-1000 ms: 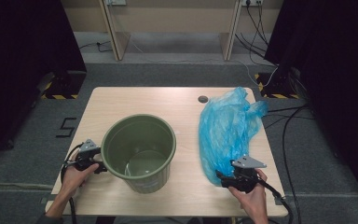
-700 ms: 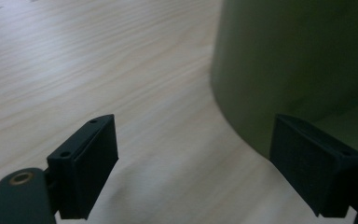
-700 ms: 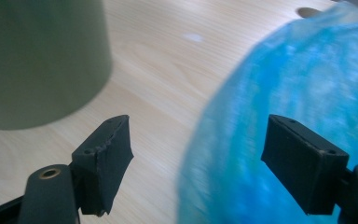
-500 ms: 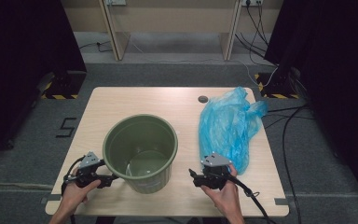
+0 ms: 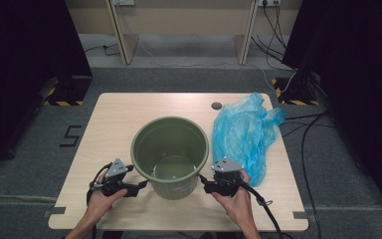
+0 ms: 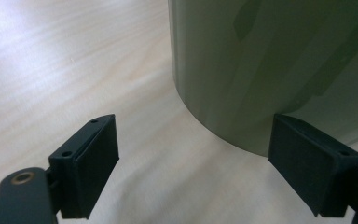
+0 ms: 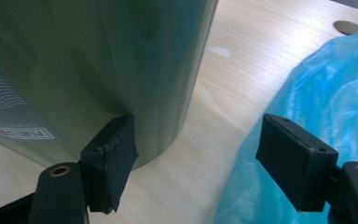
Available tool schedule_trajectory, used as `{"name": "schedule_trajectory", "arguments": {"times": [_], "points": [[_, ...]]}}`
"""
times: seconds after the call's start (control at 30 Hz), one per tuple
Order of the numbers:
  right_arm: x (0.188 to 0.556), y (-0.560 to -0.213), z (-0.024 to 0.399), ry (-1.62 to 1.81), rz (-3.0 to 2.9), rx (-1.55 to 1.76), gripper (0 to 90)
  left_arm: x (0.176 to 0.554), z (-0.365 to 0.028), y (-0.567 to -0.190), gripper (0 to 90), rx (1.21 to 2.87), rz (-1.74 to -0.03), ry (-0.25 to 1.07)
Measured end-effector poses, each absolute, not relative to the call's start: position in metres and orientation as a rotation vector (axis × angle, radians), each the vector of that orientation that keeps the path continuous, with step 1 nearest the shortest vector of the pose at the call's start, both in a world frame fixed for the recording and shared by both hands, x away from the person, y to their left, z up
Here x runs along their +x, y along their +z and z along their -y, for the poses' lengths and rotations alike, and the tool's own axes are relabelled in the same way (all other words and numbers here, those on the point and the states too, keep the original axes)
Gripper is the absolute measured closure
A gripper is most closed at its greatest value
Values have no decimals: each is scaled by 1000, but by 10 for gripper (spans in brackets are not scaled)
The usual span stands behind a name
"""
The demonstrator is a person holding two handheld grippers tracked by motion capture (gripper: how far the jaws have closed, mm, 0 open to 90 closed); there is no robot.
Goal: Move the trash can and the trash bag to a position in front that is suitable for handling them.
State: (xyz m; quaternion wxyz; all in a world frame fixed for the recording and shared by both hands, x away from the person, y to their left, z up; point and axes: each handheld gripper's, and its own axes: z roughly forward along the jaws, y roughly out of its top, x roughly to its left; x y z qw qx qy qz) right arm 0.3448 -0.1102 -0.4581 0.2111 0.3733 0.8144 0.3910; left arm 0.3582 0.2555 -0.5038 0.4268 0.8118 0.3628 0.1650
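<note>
A green plastic bucket (image 5: 169, 149) stands upright and empty near the table's front middle. A crumpled blue plastic bag (image 5: 243, 132) lies just right of it. My left gripper (image 5: 138, 187) is low at the bucket's left side, jaws open; in the left gripper view (image 6: 193, 126) the bucket wall (image 6: 270, 60) curves close by the right jaw. My right gripper (image 5: 205, 186) is at the bucket's lower right, open, its jaws having just closed a little. In the right gripper view (image 7: 198, 123) one jaw is against the bucket (image 7: 98, 56), the other before the bag (image 7: 326, 98), with bare table between.
The light wooden table (image 5: 124, 119) has a round cable hole (image 5: 217, 105) at the back right. Cables trail from both grippers over the front edge. Dark floor, desk legs and loose cables lie beyond the table.
My right gripper moved left from the blue bag to the bucket's right side. My left gripper moved right along the front. The bucket has shifted right, toward the bag.
</note>
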Motion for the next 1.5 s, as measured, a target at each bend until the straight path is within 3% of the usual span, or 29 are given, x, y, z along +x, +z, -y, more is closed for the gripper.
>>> {"name": "schedule_trajectory", "arguments": {"times": [0.57,0.7,1.5], "points": [[392,-447,117,1032,-2206,1084,278,398,-231,-493,165,2064,-893,495],[400,-446,121,1028,-2194,1100,276,404,-230,-490,133,2087,-868,482],[420,-452,116,1019,-2182,1109,278,425,-210,-493,166,2081,-818,506]]}}
